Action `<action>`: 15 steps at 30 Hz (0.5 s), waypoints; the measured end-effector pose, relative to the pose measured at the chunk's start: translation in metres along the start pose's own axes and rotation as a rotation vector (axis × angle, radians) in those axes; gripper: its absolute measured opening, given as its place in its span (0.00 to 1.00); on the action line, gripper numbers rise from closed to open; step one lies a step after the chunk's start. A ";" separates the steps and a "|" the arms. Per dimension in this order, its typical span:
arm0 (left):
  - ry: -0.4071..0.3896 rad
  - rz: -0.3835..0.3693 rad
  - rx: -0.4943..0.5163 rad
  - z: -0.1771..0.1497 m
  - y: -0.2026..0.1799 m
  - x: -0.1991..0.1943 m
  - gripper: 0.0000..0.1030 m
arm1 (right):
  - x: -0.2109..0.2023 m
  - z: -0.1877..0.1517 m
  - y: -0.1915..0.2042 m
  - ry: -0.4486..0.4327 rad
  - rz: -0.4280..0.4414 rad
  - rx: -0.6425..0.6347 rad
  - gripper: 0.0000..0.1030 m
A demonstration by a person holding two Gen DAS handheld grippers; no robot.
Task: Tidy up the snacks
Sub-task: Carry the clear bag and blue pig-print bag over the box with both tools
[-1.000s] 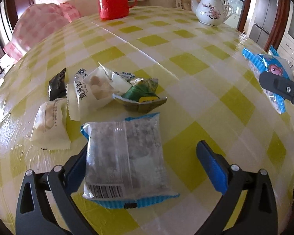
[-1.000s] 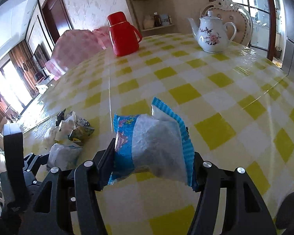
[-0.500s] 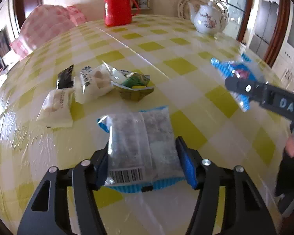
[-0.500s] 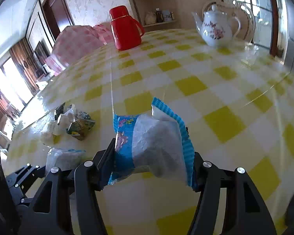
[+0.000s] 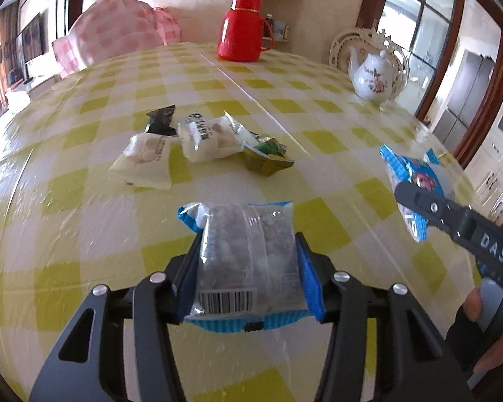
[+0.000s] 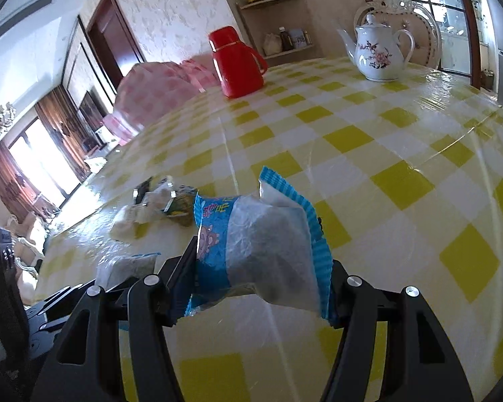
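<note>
**Two packets held, four left in the heap**

Across the checked surface (image 5: 318, 154) six snack packets showed in all. Two were off it, one in each gripper. The left gripper (image 5: 248, 268) had its jaws narrowed on a clear packet with blue ends (image 5: 248, 254), barcode toward the camera, held just above the cloth. The right gripper (image 6: 258, 261) had its jaws pressed on a blue-and-white packet (image 6: 261, 244) with a pink cartoon figure, also raised; in the left view that packet hung off to the right, well apart from the heap.

The other four lay together farther out — a pale packet (image 5: 144, 164) nearest the camera, a black wrapper (image 5: 161, 120) behind it, a white packet with dark lettering (image 5: 208, 137) beside those, and a green-and-gold wrapper (image 5: 265, 157) touching its right edge.

One red flask (image 5: 241, 26) stood at the far edge of the surface and one white teapot (image 5: 372, 77) with a floral print at the far right, well apart from each other. The covering was a glossy yellow-and-white check. Behind it were a pink checked cushion (image 5: 114, 37), a corner shelf (image 6: 275, 0) with jars, dark wooden door frames and bright windows.
</note>
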State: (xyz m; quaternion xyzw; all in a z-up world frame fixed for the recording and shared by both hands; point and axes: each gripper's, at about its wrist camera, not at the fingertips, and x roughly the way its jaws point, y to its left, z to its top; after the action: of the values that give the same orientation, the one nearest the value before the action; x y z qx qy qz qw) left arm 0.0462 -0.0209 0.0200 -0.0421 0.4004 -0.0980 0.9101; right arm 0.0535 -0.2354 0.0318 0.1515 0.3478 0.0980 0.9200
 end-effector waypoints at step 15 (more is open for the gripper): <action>-0.152 -0.016 -0.235 -0.038 0.058 -0.073 0.51 | -0.025 -0.034 0.047 -0.009 0.104 -0.075 0.58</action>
State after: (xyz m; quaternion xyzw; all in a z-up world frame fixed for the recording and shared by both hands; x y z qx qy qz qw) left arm -0.0220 0.0512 0.0381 -0.1590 0.3388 -0.0542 0.9258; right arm 0.0082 -0.1912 0.0393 0.1351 0.3312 0.1579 0.9204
